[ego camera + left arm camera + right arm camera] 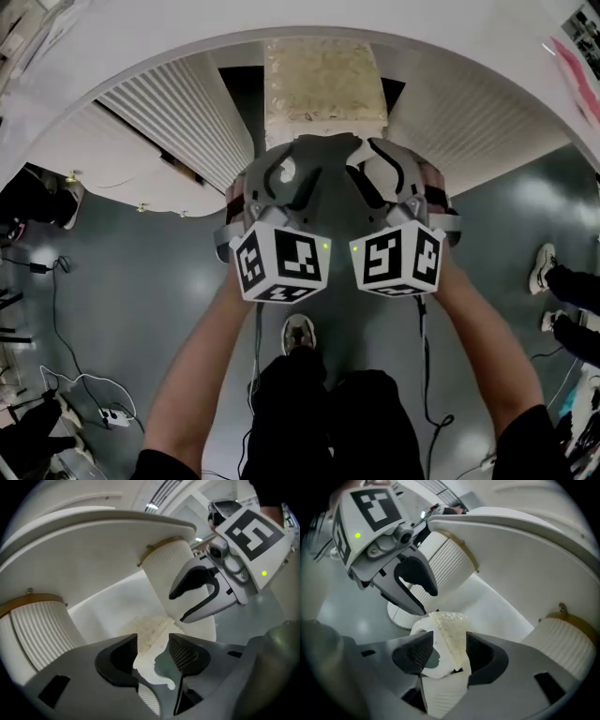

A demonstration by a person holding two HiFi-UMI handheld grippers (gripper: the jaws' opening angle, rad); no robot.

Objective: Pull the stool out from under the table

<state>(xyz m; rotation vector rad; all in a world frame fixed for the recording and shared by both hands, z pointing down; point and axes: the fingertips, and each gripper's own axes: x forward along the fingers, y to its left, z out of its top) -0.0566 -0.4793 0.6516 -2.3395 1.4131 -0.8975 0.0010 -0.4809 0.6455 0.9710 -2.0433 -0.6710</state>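
Note:
The stool [323, 80] has a cream textured cushion on a white seat and a ribbed white base, and it stands under the white round table [112, 37]. Both grippers hover side by side at its near edge. In the left gripper view, my left gripper [153, 651] is open, and the stool's white seat edge [150, 637] shows in the gap just ahead. My right gripper [449, 651] is open too, with the stool's cushion corner [450, 627] in the gap between its jaws. In the head view, the left gripper [286, 173] and right gripper [380, 173] partly hide the stool's front.
Wide ribbed table legs stand on either side of the stool, the left leg [187, 112] and the right leg [469, 112]. Cables and a power strip [112, 415] lie on the grey floor at left. Another person's shoes [544, 267] are at right. My own foot [298, 333] is below the grippers.

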